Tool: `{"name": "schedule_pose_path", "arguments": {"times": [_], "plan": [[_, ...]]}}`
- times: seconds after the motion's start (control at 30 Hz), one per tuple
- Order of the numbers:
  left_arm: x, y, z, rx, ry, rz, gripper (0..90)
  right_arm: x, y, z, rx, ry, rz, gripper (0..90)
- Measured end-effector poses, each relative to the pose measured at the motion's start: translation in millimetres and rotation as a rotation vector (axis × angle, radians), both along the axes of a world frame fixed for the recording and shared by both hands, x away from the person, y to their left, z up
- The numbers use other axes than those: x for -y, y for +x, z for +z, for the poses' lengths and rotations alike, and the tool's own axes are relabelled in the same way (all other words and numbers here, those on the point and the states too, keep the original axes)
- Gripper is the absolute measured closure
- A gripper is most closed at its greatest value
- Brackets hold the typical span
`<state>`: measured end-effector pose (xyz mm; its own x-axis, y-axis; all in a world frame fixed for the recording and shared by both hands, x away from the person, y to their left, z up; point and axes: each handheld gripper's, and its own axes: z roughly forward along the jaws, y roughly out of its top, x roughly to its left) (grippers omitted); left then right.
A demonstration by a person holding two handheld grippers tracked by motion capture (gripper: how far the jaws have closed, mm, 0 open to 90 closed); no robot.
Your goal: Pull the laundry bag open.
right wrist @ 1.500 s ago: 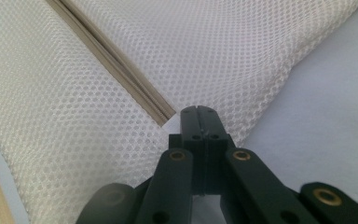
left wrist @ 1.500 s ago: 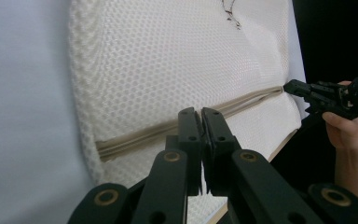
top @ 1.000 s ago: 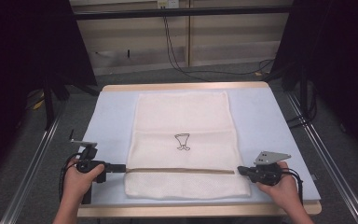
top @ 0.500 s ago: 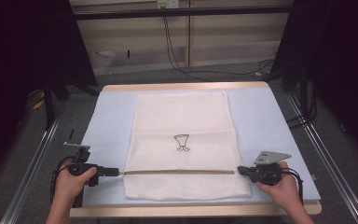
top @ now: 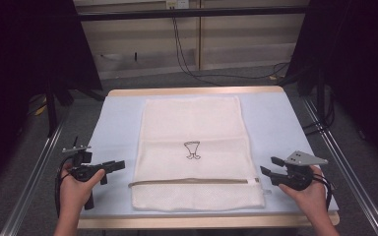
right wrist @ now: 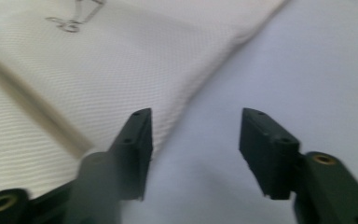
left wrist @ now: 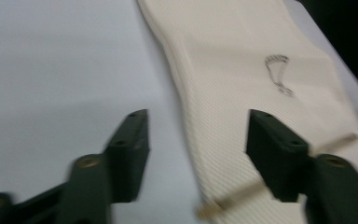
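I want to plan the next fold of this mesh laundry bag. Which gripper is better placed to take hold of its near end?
Probably the right gripper: it sits open just beside the mesh bag where the zipper band ends. The left gripper, also open after its jaws just opened, stands slightly farther from the bag's edge.

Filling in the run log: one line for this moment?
left gripper: open, beside bag | right gripper: open, beside bag | mesh bag: flat on table

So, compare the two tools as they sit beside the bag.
The left tool sits clear of the bag, over the bare mat; the right tool sits right at the bag's edge. The right carries a broad grey plate; the left's plate looks thin, edge-on. Both have just opened, holding nothing, and point inward at the bag.
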<state>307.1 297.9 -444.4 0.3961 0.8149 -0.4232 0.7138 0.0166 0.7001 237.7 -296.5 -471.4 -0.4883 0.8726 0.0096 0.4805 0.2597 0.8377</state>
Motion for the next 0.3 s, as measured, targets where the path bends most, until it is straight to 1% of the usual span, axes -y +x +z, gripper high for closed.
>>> {"name": "schedule_pose_path", "arguments": {"times": [0.03, 0.1, 0.13, 0.2, 0.3], "plan": [[-0.3, 1.4, -1.1, 0.020, 0.033, 0.012, 31.4, 2.7, 1.5, -0.8, 0.004, 0.006, -0.017, 33.4], [-1.2, 3.4, -3.4, 0.016, 0.062, 0.020, 29.9, 7.7, 4.8, -2.6, 0.006, -0.008, -0.050, 28.6], [-0.7, 4.2, -5.2, 0.031, 0.082, 0.029, 28.6, 8.9, 5.9, -3.2, 0.002, -0.009, -0.057, 27.1], [-0.9, 6.0, -7.5, 0.053, 0.124, 0.030, 24.8, 11.7, 8.2, -4.2, -0.008, -0.008, -0.073, 25.4], [-2.6, 9.2, -10.4, 0.058, 0.156, 0.047, 23.2, 14.0, 11.9, -6.2, -0.023, -0.016, -0.084, 24.0]]}}
